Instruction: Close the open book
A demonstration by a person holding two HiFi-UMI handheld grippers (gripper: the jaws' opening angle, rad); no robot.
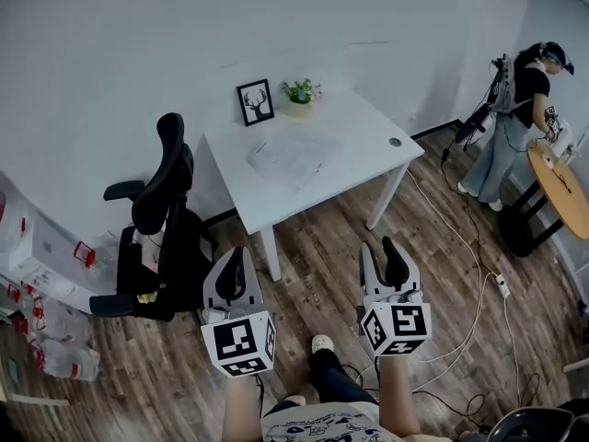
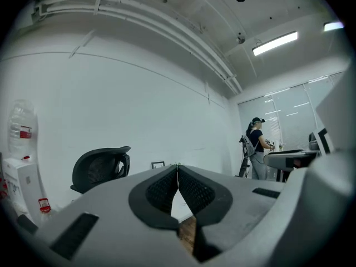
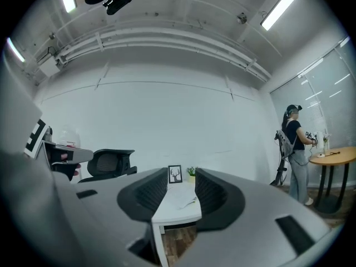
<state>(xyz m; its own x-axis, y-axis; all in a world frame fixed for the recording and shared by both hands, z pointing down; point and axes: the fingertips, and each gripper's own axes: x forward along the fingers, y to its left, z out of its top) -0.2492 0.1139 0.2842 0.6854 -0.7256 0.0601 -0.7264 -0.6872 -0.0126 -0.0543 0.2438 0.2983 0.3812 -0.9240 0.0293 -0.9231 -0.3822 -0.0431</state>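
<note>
Left gripper [image 2: 178,170] closed, right gripper [image 3: 181,183] parted, empty, plant [image 1: 301,89] in pot [image 1: 299,110], book [image 1: 293,155] seemingly open

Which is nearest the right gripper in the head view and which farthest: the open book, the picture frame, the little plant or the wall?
1. The open book, in the middle of the table, ahead of the right gripper.
2. The picture frame and the little plant, side by side at the back edge: too close to call.
3. The wall, behind everything.
</note>
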